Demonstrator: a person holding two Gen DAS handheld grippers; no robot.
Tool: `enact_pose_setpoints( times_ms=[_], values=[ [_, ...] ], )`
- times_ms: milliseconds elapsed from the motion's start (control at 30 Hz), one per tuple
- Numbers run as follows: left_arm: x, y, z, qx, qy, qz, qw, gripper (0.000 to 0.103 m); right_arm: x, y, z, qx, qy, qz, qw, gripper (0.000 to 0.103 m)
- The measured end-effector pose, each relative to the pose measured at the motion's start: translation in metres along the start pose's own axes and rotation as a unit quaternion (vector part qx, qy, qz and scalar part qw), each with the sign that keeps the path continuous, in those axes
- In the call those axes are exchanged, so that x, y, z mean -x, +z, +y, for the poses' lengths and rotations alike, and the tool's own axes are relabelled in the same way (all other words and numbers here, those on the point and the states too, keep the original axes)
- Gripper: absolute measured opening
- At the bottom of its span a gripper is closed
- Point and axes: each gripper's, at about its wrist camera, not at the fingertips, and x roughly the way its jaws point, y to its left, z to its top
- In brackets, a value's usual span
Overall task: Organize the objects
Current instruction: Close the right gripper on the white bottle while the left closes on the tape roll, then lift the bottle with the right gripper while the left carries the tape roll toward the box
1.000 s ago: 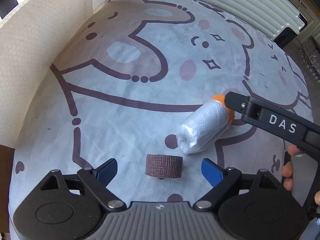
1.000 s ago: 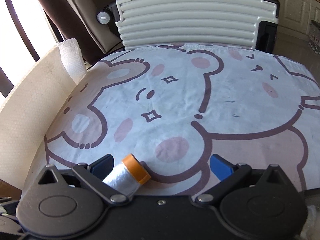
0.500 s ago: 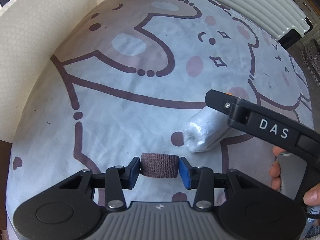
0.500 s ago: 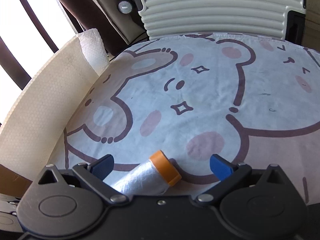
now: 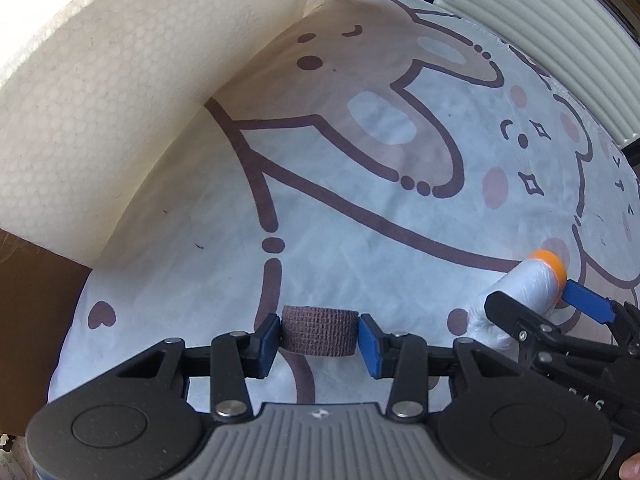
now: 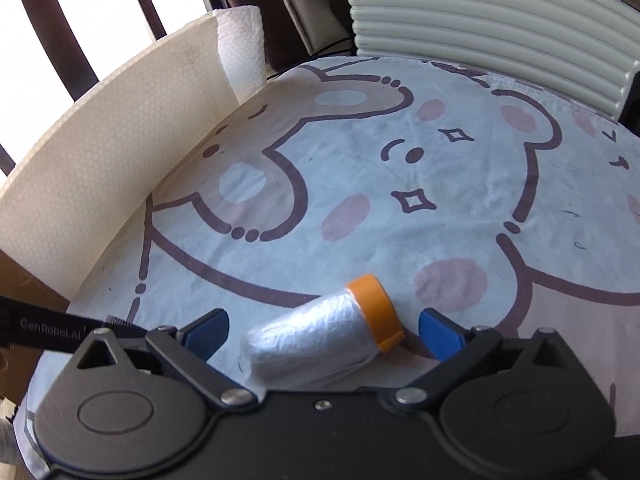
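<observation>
My left gripper (image 5: pixel 319 336) is shut on a brown bandage roll (image 5: pixel 319 333), held between its blue pads just above the cartoon-bear cloth (image 5: pixel 360 220). A white plastic-wrapped roll with an orange end (image 6: pixel 320 344) lies on the cloth between the open fingers of my right gripper (image 6: pixel 322 332), which do not touch it. The same roll (image 5: pixel 524 292) and the right gripper (image 5: pixel 548 312) show at the right of the left wrist view.
A curved white foam sheet (image 5: pixel 120 100) stands along the cloth's left side, with a paper towel roll (image 6: pixel 240 48) behind it. A ribbed cream suitcase (image 6: pixel 500 20) stands at the far edge. A brown cardboard box (image 5: pixel 36 320) is at the lower left.
My left gripper closed on the brown bandage roll and lifted it toward the left. My right gripper moved forward so the white roll lies between its open fingers.
</observation>
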Motion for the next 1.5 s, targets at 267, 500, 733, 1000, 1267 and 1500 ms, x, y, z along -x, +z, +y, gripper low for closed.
enact_pose_setpoints(
  times_ms=[267, 500, 733, 1000, 1267, 1500],
  values=[
    [-0.002, -0.003, 0.001, 0.003, -0.003, 0.004, 1.0, 0.043, -0.009, -0.008, 0.02, 0.083, -0.045, 0.029, 0.995, 0.089],
    [0.001, -0.005, -0.001, 0.001, 0.005, 0.003, 1.0, 0.045, -0.006, -0.009, 0.026, 0.105, -0.05, 0.044, 0.992, 0.085],
    [0.003, -0.007, -0.006, -0.01, 0.019, -0.004, 0.9998, 0.048, 0.0, -0.009, 0.017, 0.071, -0.064, 0.066, 0.993, 0.085],
    [0.006, -0.009, -0.014, -0.04, 0.021, -0.011, 0.9989, 0.051, 0.007, -0.011, 0.009, 0.047, -0.075, 0.073, 0.993, 0.085],
    [0.001, -0.01, -0.019, -0.069, 0.04, -0.002, 0.9968, 0.044, 0.012, -0.011, 0.007, 0.042, -0.077, 0.072, 0.994, 0.085],
    [0.012, -0.01, -0.022, -0.072, 0.033, -0.019, 0.9967, 0.043, 0.023, -0.01, 0.001, 0.026, -0.081, 0.063, 0.994, 0.085]
  ],
)
